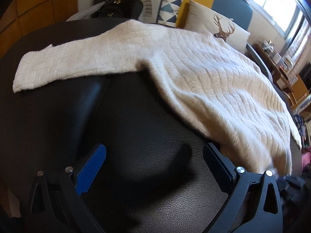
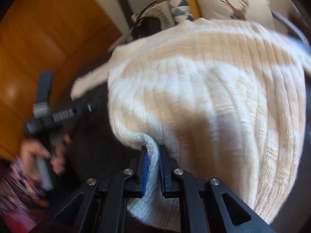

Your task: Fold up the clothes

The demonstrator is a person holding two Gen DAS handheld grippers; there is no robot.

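Note:
A cream and beige striped knit sweater (image 1: 204, 73) lies spread on a black leather surface (image 1: 136, 136), one sleeve (image 1: 64, 66) stretched out to the left. My left gripper (image 1: 154, 151) is open and empty above the bare leather, just short of the sweater's near edge. In the right wrist view my right gripper (image 2: 153, 153) is shut on the sweater's hem (image 2: 152, 167), and the sweater (image 2: 204, 97) bulges up in front of it. The left gripper (image 2: 50, 114), held in a hand, shows blurred at the left of the right wrist view.
Patterned cushions (image 1: 169, 5), a deer cushion (image 1: 219, 27) and a black bag (image 1: 120, 5) sit behind the surface. An orange wooden wall (image 2: 48, 38) is on the left. A cluttered shelf (image 1: 278, 62) and a window (image 1: 281, 3) are on the right.

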